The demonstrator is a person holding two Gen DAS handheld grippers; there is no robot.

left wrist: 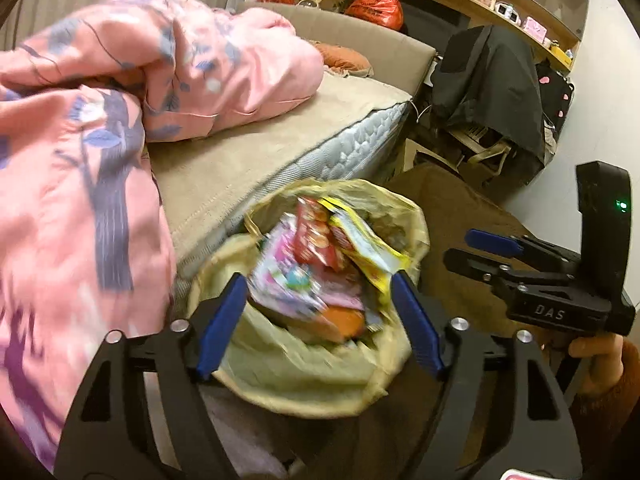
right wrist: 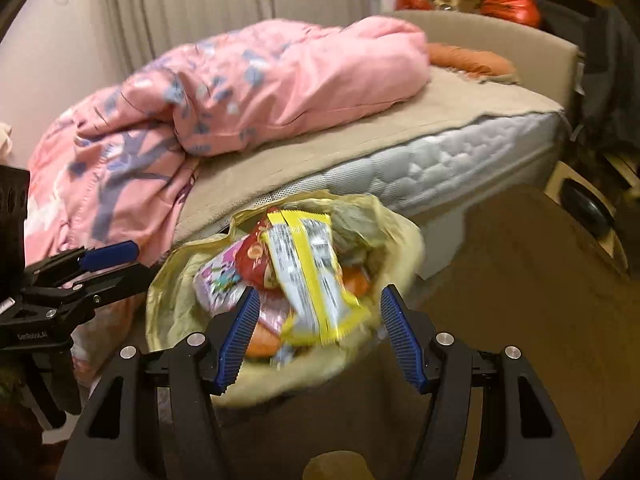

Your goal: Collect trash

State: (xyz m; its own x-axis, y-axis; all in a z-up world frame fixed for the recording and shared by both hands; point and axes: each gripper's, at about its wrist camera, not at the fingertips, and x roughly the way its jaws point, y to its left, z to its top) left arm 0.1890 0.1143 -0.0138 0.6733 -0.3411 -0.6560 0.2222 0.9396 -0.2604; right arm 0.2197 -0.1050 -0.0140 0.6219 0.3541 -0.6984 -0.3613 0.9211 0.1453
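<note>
Two grippers' jaws wide, trash bag (left wrist: 320,364) beside mattress edge (left wrist: 352,148)

Bed (right wrist: 460,160) with pink duvet (left wrist: 100,120), curtains (right wrist: 180,8) behind, wall shelf (left wrist: 528,4).

A yellow wrapper (right wrist: 310,276) is seen between the spread fingers of the right gripper (right wrist: 318,334), above the trash bag (right wrist: 172,308) beside the bed (right wrist: 460,168).

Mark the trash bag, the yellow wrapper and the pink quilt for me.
trash bag (left wrist: 320,380), left wrist view, near rim of the bag.
yellow wrapper (right wrist: 312,280), right wrist view, middle of the pack.
pink quilt (right wrist: 280,92), right wrist view, top fold.
</note>
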